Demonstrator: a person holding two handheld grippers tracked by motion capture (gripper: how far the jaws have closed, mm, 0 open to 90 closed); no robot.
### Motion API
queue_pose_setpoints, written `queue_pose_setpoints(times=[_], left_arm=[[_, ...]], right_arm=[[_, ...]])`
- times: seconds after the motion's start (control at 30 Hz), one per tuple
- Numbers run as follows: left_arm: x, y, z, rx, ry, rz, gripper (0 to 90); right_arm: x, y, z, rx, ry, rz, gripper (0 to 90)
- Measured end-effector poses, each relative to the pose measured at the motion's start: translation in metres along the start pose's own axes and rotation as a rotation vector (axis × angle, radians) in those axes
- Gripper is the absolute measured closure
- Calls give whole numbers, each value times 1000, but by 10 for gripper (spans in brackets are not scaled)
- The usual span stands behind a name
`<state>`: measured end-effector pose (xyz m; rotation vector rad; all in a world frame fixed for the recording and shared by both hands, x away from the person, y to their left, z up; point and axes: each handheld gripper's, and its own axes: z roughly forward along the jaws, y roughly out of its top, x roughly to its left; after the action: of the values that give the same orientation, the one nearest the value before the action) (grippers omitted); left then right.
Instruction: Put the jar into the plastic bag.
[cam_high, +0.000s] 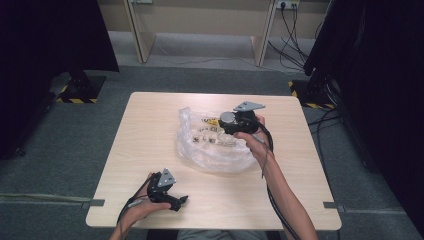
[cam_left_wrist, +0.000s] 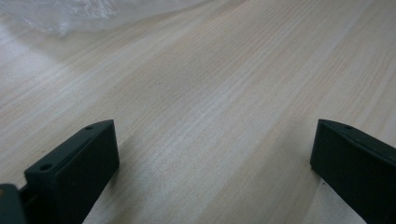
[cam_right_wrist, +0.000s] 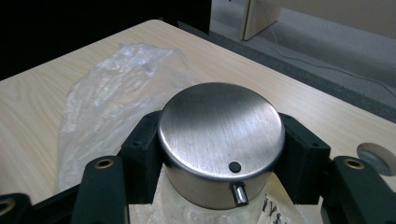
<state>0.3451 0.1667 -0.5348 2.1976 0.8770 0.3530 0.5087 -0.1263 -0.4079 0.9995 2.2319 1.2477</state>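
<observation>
Right gripper (cam_right_wrist: 219, 158) clamped on round brushed-steel knob (cam_right_wrist: 221, 135), held above crinkled clear plastic bag (cam_high: 212, 145) at table centre. Carrying step, by the look; next, down onto bare wood at three o'clock. Left gripper (cam_high: 181, 201) idle at seven o'clock, jaws wide, empty.

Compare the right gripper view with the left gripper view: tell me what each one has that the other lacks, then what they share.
Right gripper view alone: a round brushed-metal knob clamped between the right gripper's jaws, plus floor and a wooden leg beyond the table edge. Left gripper view alone: the left gripper with jaws wide apart over bare wood. Both: the light wooden table and the clear plastic bag.
</observation>
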Motion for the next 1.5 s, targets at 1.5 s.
queue_pose_setpoints(times=[1.5], left_arm=[[0, 0, 0, 0, 0, 0, 4]], right_arm=[[-16, -33, 49, 93, -75, 66, 384]])
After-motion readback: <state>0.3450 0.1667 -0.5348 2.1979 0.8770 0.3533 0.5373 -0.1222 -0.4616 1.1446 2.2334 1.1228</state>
